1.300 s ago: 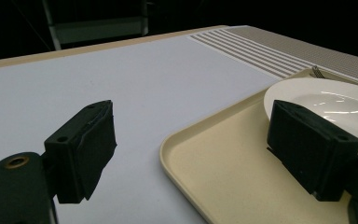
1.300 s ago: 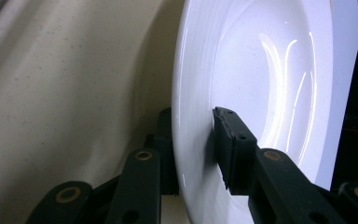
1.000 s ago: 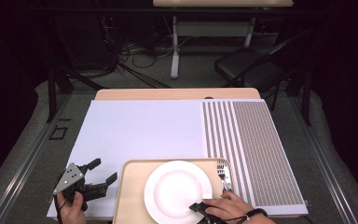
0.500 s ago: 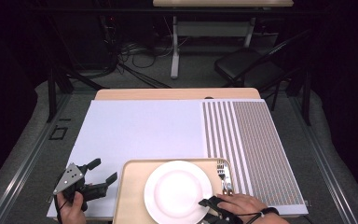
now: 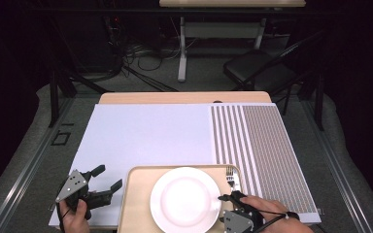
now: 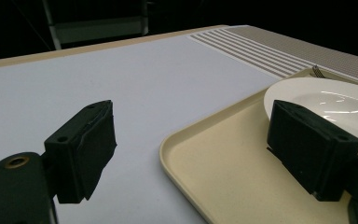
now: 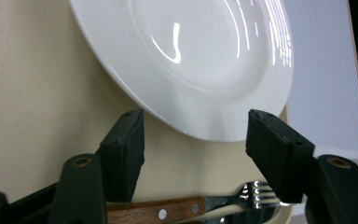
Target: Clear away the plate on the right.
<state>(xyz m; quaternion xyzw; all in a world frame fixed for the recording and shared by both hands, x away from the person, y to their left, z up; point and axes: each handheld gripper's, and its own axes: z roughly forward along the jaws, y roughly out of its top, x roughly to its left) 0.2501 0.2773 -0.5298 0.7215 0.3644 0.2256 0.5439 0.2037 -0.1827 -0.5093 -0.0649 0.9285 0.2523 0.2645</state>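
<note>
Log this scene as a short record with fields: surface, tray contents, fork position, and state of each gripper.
surface: white mat with a striped section on its right
tray contents: white plate and fork on beige tray
fork position: flat, right of the plate, wooden handle
left gripper: open, nothing held, left of the tray
right gripper: fingers have just been opening, nothing between them, at the plate's right edge

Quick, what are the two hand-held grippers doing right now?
Left hand-held gripper: open, holding nothing.
Right hand-held gripper: open, jaws just been opening, nothing between them.
</note>
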